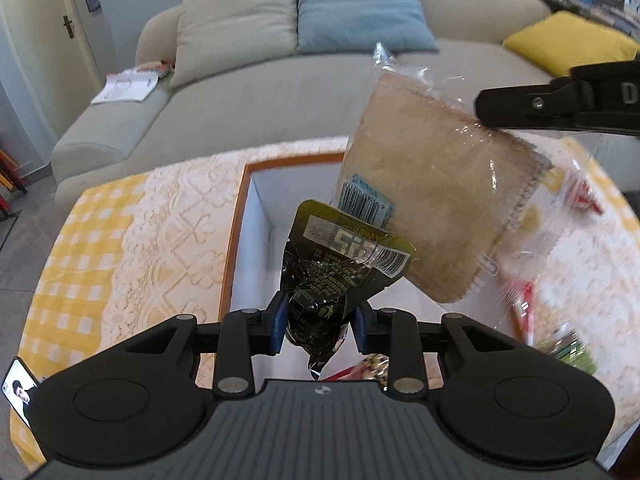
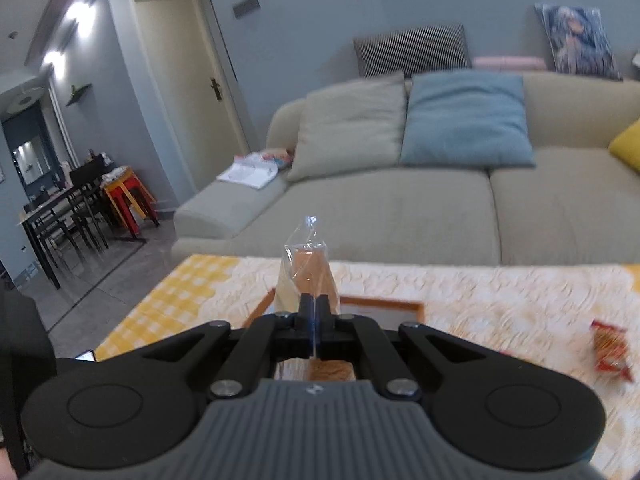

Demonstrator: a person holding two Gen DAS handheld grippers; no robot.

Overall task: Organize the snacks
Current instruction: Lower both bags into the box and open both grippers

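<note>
My left gripper (image 1: 320,326) is shut on a dark green and black snack packet (image 1: 340,268), held above the white box with a wooden rim (image 1: 236,232). My right gripper (image 2: 315,322) is shut on a clear bag with a tan bread slice (image 1: 436,200); the bag hangs over the box's right side. In the right wrist view the bag (image 2: 306,268) stands edge-on between the closed fingers. The right gripper also shows in the left wrist view (image 1: 516,108), coming in from the right.
The table has a yellow checked cloth with a lace cover (image 1: 160,220). Loose snack packets lie to the right of the box (image 1: 560,280), one red packet (image 2: 610,350) among them. A phone (image 1: 18,388) lies at the table's left edge. A sofa (image 2: 400,208) stands behind.
</note>
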